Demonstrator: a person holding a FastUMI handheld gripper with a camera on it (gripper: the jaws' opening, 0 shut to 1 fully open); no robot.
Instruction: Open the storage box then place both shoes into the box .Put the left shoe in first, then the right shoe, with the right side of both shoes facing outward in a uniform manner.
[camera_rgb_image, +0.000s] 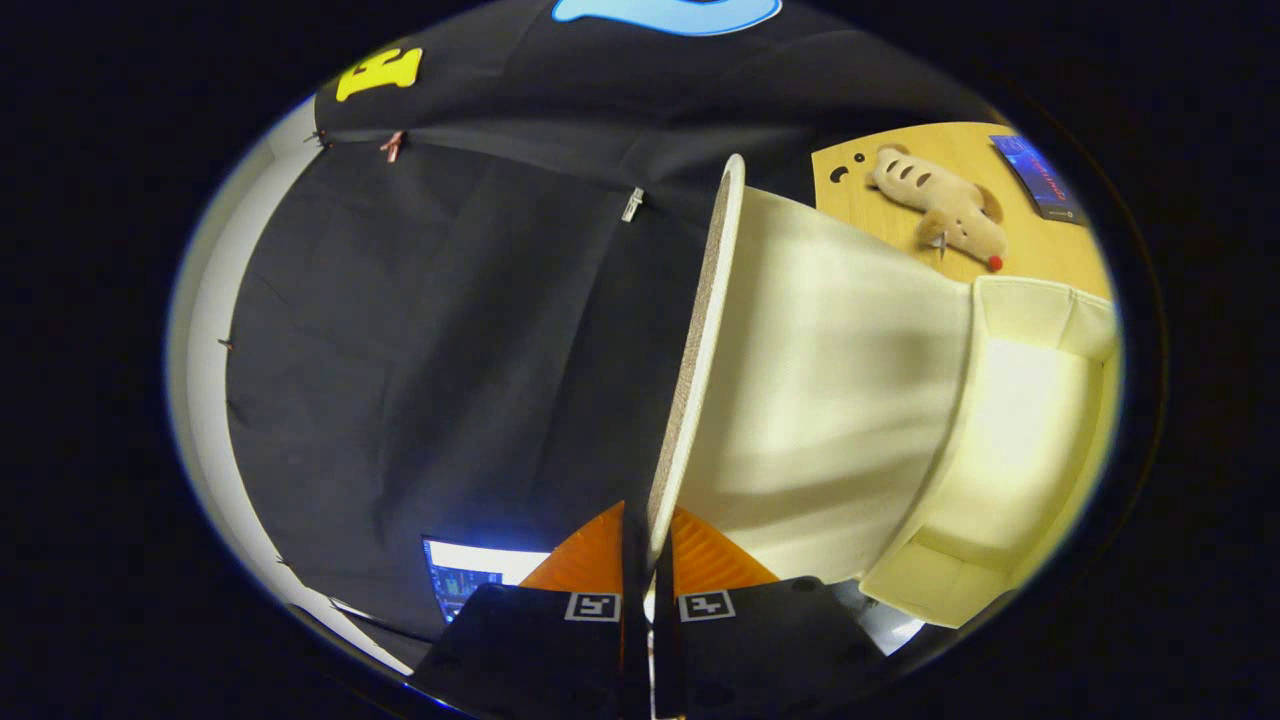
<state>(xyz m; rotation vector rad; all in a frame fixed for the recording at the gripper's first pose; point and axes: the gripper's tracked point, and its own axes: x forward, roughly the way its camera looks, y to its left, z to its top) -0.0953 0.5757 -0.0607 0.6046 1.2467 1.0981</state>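
We're pinching the lid (700, 330) edge between nearly closed fingers (645, 545), lid standing raised off the storage box (1010, 450).

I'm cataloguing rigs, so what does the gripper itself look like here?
The hand-held gripper has two wedge-shaped fingers with ribbed faces, tapering forward. Behind them sit two dark, boxy blocks, each carrying a small square black-and-white marker. No cables or sleeve are visible.

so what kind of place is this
Likely a recording booth set up for a household chore: black cloth wall, a wooden table bearing a plush toy, and the gripper shut on the lid of a cream storage box.
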